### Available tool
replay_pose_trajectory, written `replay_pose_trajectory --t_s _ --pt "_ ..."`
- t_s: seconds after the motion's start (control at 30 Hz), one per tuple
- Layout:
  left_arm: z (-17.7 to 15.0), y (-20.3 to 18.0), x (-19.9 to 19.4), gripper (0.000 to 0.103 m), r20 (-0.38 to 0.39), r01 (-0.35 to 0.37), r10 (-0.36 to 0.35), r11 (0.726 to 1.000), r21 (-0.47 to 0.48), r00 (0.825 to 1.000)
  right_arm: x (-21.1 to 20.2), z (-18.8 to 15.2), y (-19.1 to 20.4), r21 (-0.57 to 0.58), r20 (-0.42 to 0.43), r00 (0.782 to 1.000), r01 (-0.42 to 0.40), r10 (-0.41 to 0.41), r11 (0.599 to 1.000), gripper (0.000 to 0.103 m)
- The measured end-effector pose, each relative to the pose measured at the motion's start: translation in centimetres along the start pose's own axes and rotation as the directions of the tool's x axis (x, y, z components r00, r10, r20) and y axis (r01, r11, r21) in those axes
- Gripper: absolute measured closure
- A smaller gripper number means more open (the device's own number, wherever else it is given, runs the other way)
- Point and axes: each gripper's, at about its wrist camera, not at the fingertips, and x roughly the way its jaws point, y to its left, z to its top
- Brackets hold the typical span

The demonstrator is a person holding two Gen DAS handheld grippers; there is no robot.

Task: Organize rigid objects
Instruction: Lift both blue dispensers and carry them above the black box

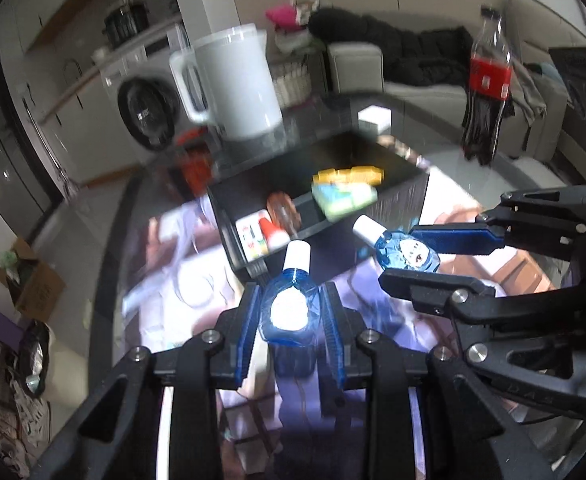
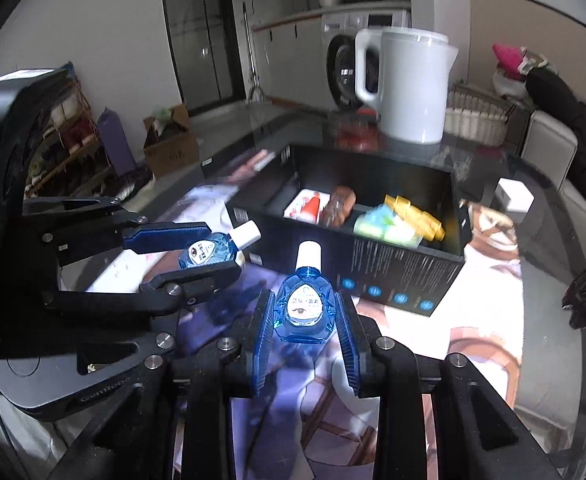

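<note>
The landmark is the black box (image 2: 373, 216), standing open on the glass surface (image 2: 533, 248) over a printed mat (image 2: 453, 320). On the near side of the box, each pair of tongs pinches a small blue eye-drop bottle with a white cap. The left tongs (image 1: 293, 312) grip the left bottle (image 1: 291, 300) between the blue pads (image 1: 249, 320), its cap pointing toward the box wall. The right tongs (image 2: 305, 316) hold the right bottle (image 2: 304, 308) the same way, label facing up and cap aimed at the box. Both bottles are just short of the box and outside it, the two side by side and near each other. Inside the box lie a white packet with red print (image 2: 307, 206), a brown item (image 2: 339, 206), a pale green pack (image 2: 381, 228) and a yellow item (image 2: 417, 212). Beyond the box stands a white jug (image 2: 409, 84), and a cola bottle (image 1: 487, 84) stands off to the box's far right side.
</note>
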Motion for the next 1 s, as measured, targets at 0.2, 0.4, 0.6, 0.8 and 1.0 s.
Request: replay_pose_trajectory --t_s 0.2,0.4,0.6,0.8,1.0 --pt "1.4 1.4 -4.8 0.074 0.237 -0.03 0.041 0.998 -0.052 0.971 -5.4 1.5 0.1 0.017 0.27 0.96 0.077 -0.079 0.997 0.073" --pt "1.2 3.4 -9.0 0.074 0.43 -0.062 0.124 0.986 -0.156 0.894 -9.9 1.4 1.3 0.024 0.462 0.879 0.122 -0.119 0.992 0.073" --pt "1.3 4.7 -9.6 0.074 0.446 -0.051 0.132 0.98 -0.19 0.885 -11.4 0.9 2.8 -0.007 0.498 0.859 0.139 -0.117 0.99 0.073" --pt "1.7 4.3 -9.2 0.074 0.436 -0.061 0.135 0.982 -0.179 0.89 -12.2 1.5 3.4 0.001 0.496 0.859 0.144 -0.125 0.99 0.073" --pt "3.5 4.0 -7.9 0.074 0.424 -0.077 0.151 0.979 -0.188 0.893 -10.8 3.1 2.9 -0.012 0.485 0.868 0.126 -0.104 0.992 0.073"
